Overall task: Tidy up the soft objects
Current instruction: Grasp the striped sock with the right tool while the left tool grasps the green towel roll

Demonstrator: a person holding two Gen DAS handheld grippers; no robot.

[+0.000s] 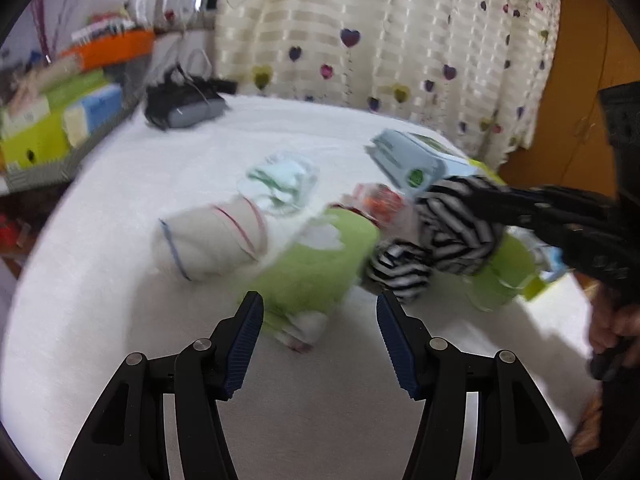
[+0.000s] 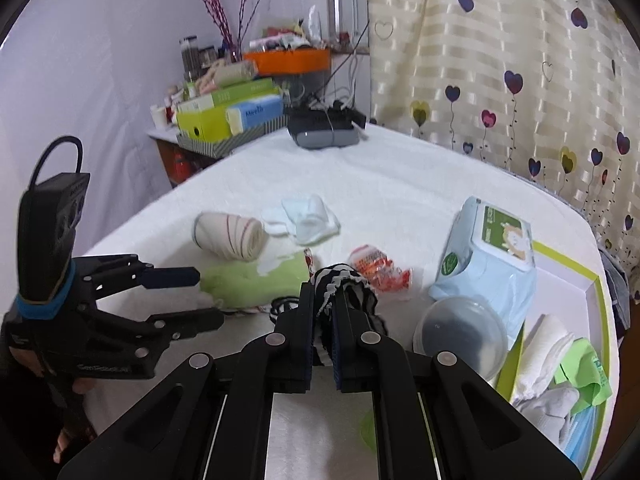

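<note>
Sock, striped: black-and-white fabric, bunched, pinched between the fingers of the right gripper. One end trails down toward the white bed cover; whether the sock is fully clear of the cover cannot be told.
Right gripper: pressed together on the striped sock. The narrow gap suits thin, compressible fabric; the judgement is that the grip is set for a carry.
Left gripper: spread, nothing between the pads. It points down at the near end of the green towel, just short of it. Judged role: free hand, ready for the next item.
Green towel: lies flat on the cover, just beside the striped sock, with a white patch on top.
Rolled sock: cream with red and blue bands, resting behind the green towel, not touched.
Pale mint cloth: small folded piece, near the rolled sock.
Red-and-white wrapper: crinkled packet, just right of the held sock.
Wet-wipe pack: light blue, leaning at the edge of the box.
Box, green-rimmed: open, already holds white cloths, a green cloth and a blue mask. Judged destination for soft items.
Clear round lid: rests against the box front, beside the wipes.
Progress, judged: several items remain loose on the cover.
</note>
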